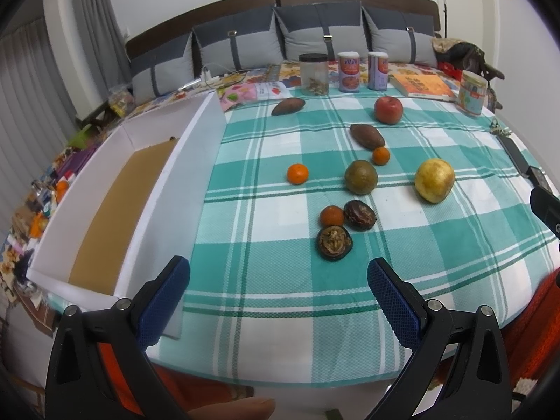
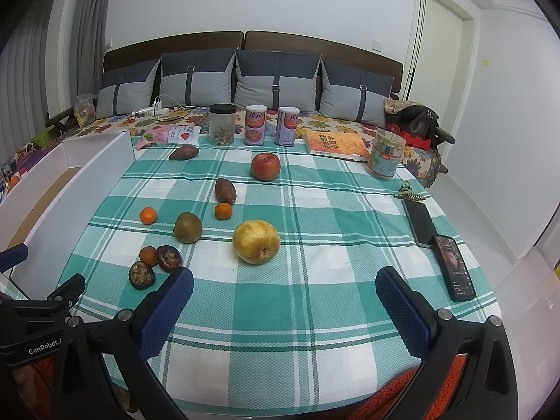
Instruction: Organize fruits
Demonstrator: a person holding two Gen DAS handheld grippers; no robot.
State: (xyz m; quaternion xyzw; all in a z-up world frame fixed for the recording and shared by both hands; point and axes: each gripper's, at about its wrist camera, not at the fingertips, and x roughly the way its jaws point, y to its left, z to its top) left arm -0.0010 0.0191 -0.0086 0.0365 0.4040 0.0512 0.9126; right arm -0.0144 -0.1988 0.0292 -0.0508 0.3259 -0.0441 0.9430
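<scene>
Both the left gripper point(image 1: 278, 274) and the right gripper point(image 2: 284, 285) hang spread and empty over the near edge of the checked tablecloth point(image 2: 315, 315). Fruits lie scattered ahead: yellow pear point(image 2: 256, 242), red apple point(image 2: 265, 166), tangerine point(image 1: 297, 173). A white box point(image 1: 164, 182) stands left.

This is a room in a home, a living room or a bedroom. A long seat with a dark wooden back point(image 2: 252, 40) stands at the white wall, and four grey cushions point(image 2: 276, 80) lean on it. A flowered cover point(image 2: 336, 124) lies on the seat. In front, a table has a green checked cloth point(image 2: 315, 245). On the right is a white door point(image 2: 442, 52), on the left grey curtains point(image 2: 84, 17).
</scene>
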